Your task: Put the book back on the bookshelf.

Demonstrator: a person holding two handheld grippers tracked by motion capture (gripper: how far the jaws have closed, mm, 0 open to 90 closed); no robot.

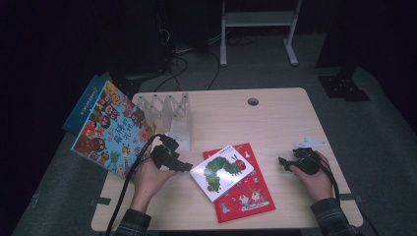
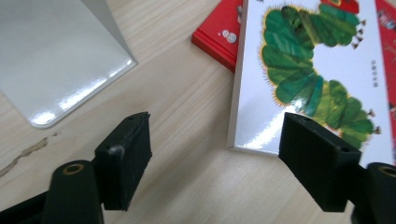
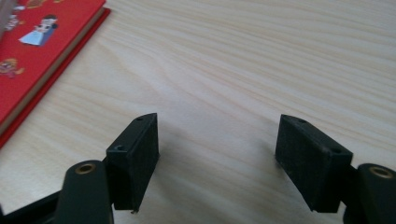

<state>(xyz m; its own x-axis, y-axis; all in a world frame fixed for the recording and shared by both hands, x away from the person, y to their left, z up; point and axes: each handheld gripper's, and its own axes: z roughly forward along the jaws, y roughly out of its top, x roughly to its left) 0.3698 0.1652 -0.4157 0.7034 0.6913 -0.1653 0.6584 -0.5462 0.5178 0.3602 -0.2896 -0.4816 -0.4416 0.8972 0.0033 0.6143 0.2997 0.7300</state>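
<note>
The white book [image 1: 222, 171] with the caterpillar cover lies flat near the middle of the table [image 1: 275, 118], resting askew on the red book [image 1: 244, 190]. Its near corner overhangs the red book and sits just in front of the left gripper [image 1: 189, 167].

Handling, as a judgement:
- Thin, stiff boards; probably light.
- Glossy cover [image 2: 322, 70]; expect the pads to slip on the flat faces.
- Take hold at the overhanging edge or corner, one jaw under and one over. The spine or long edge gives the firmest bite.
- Lifting may drag the red book; lift cleanly rather than slide.

Gripper state:
- Left gripper: jaws spread, nothing between them but bare table. The right jaw overlaps the white book's corner in the left gripper view; contact cannot be confirmed.
- Right gripper [image 1: 281, 161]: jaws spread and empty, low over bare wood to the right of the red book [image 3: 32, 51].

Surroundings:
- A clear rack [image 1: 167, 110] stands behind the left hand [image 1: 152, 177]; its glossy base plate [image 2: 56, 60] lies just beside the left gripper.
- A large picture book [image 1: 110, 130] leans off the table's left edge.
- Both cables trail toward the near edge.

Obstruction: the rack base sits close on one side of the left gripper.
</note>
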